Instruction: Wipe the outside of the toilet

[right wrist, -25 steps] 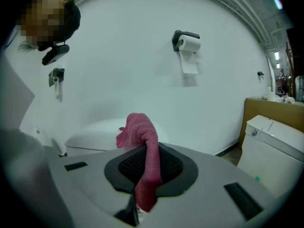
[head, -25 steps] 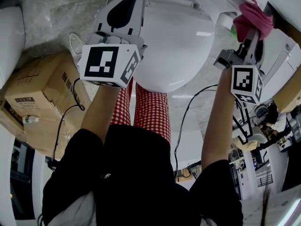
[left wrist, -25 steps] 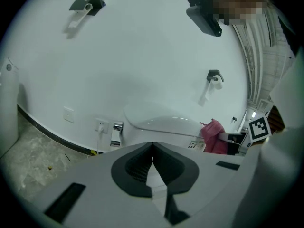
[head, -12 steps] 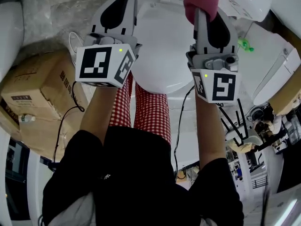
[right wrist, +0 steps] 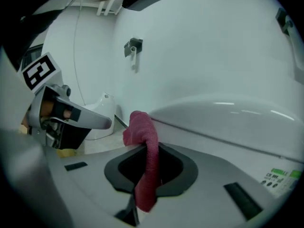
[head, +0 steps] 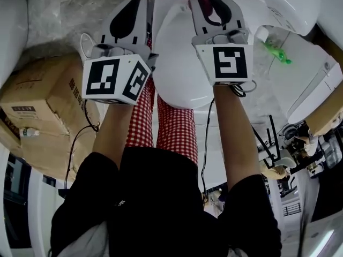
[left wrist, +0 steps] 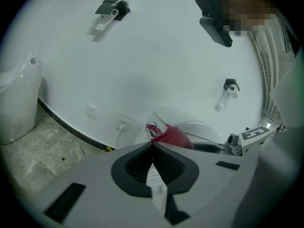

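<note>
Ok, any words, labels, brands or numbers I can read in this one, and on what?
Nothing reads clearly.
Label and print on the cardboard box: too small to read.
The green print below the toilet lid: blurred, unreadable.
The left cube and right cube: marker patterns only, no words.

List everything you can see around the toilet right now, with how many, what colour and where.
toilet: one, white, centre, in front of the grippers
cloth: one, pink, clamped in the right gripper, by the toilet
cardboard box: one, brown, on the floor to the left
white fixture: one, far left by the wall, maybe another toilet
wall socket: one, white, low on the wall
green object: one, right of the toilet; cannot tell what
trousers: red and white checked, below the toilet
left gripper: grey, jaws together, empty
right gripper: grey, shut on the cloth
</note>
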`<act>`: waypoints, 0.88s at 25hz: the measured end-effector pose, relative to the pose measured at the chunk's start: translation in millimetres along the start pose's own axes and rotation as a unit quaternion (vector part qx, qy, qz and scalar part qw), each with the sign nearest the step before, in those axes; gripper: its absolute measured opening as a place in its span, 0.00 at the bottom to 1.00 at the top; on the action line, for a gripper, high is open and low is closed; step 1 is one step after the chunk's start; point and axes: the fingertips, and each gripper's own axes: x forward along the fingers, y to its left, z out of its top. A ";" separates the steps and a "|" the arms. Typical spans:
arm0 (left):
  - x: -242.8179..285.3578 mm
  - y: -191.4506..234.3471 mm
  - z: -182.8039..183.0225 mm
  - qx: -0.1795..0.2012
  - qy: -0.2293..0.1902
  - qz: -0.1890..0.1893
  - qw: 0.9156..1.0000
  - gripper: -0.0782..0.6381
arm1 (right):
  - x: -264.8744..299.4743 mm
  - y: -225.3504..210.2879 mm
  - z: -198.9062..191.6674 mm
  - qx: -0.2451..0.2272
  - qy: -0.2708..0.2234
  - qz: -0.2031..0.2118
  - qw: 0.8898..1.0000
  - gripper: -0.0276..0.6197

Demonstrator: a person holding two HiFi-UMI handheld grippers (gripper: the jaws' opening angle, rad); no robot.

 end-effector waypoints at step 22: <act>8.0 -15.4 -7.4 0.007 0.023 -0.031 0.999 0.12 | -19.2 -73.4 -30.2 0.212 0.000 -0.142 0.967 0.13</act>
